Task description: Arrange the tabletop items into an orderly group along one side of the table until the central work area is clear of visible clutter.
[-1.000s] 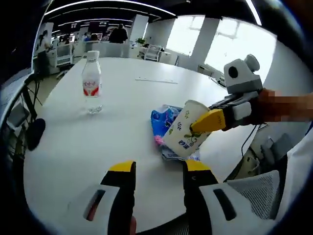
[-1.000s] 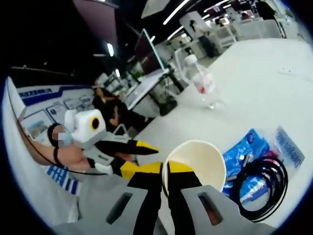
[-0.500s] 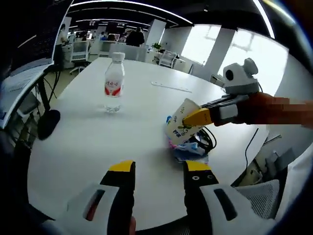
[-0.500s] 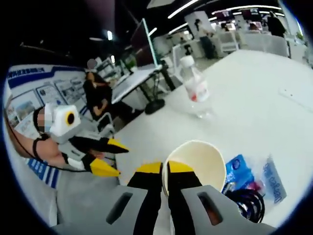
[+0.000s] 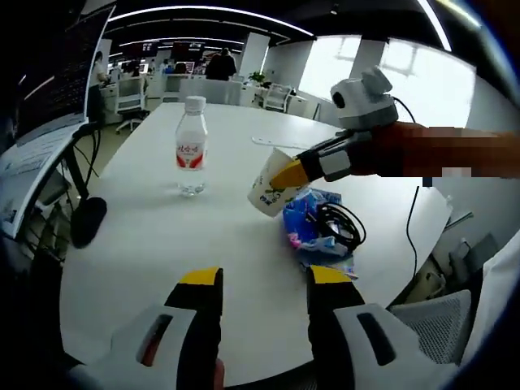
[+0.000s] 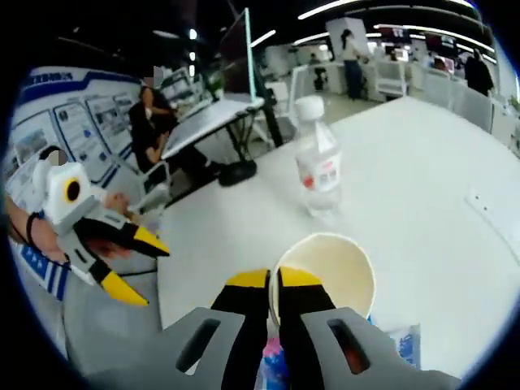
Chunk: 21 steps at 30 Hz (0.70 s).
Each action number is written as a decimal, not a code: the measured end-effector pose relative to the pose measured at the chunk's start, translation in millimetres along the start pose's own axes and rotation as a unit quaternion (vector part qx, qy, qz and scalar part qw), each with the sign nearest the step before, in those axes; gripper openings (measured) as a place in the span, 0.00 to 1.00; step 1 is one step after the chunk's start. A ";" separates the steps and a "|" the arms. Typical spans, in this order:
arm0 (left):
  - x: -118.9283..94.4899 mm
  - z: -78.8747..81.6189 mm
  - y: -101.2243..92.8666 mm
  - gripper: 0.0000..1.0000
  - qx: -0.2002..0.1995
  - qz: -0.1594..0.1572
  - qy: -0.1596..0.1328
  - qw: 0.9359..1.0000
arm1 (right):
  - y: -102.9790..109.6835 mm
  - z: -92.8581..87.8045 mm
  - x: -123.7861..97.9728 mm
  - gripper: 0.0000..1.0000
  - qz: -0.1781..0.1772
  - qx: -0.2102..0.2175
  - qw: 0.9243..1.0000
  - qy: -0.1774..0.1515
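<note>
My right gripper [image 6: 272, 281] is shut on the rim of a white paper cup [image 6: 335, 268] with a green print and holds it tilted above the white table [image 5: 146, 244]. In the left gripper view, that cup [image 5: 270, 185] hangs between a clear water bottle [image 5: 192, 146] with a red label and a blue packet [image 5: 307, 231] under a coiled black cable [image 5: 340, 227]. The right gripper [image 5: 284, 173] reaches in from the right. My left gripper [image 5: 264, 280] is open over the table's near edge, nothing between its jaws. It is also open at the left [image 6: 146, 272]. The bottle [image 6: 317, 166] stands upright.
A thin white strip [image 5: 272, 143] lies further along the table. A dark round object [image 5: 85, 219] sits off the table's left edge. A mesh chair [image 5: 475, 325] stands at the lower right. Desks, chairs and people fill the office behind. A person sits beyond the table [image 6: 146, 122].
The right gripper has carried the cup off the blue packet, up and toward the bottle. The left gripper stays open; its view has drawn back a little.
</note>
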<state>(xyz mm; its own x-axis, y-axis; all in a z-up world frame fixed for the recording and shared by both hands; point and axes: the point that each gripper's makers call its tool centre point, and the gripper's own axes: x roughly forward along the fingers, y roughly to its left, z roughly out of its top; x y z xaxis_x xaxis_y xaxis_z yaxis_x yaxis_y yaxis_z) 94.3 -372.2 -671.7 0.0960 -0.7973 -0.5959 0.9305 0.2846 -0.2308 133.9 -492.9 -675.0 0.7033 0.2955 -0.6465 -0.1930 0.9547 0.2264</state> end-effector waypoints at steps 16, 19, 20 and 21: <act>-11.8 -2.2 4.1 0.40 -0.006 0.022 -0.010 1.000 | -26.4 0.5 26.2 0.00 -0.033 -0.177 0.977 0.110; -14.1 -5.4 4.9 0.40 -0.012 0.025 -0.010 1.000 | -27.4 2.1 30.6 0.00 -0.033 -0.179 0.977 0.114; -14.7 -5.9 4.9 0.40 -0.012 0.025 -0.010 1.000 | -27.8 2.5 33.1 0.00 -0.033 -0.182 0.976 0.118; -15.1 -6.3 5.0 0.40 -0.012 0.026 -0.010 1.000 | -28.5 2.6 35.0 0.00 -0.034 -0.186 0.974 0.121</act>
<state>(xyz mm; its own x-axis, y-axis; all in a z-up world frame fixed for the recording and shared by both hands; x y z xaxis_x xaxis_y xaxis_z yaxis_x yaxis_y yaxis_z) 95.3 -355.3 -668.7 0.1516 -0.7912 -0.5925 0.9151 0.3390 -0.2185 165.8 -509.9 -702.2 0.5495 0.1874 -0.8142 -0.4183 0.9053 -0.0739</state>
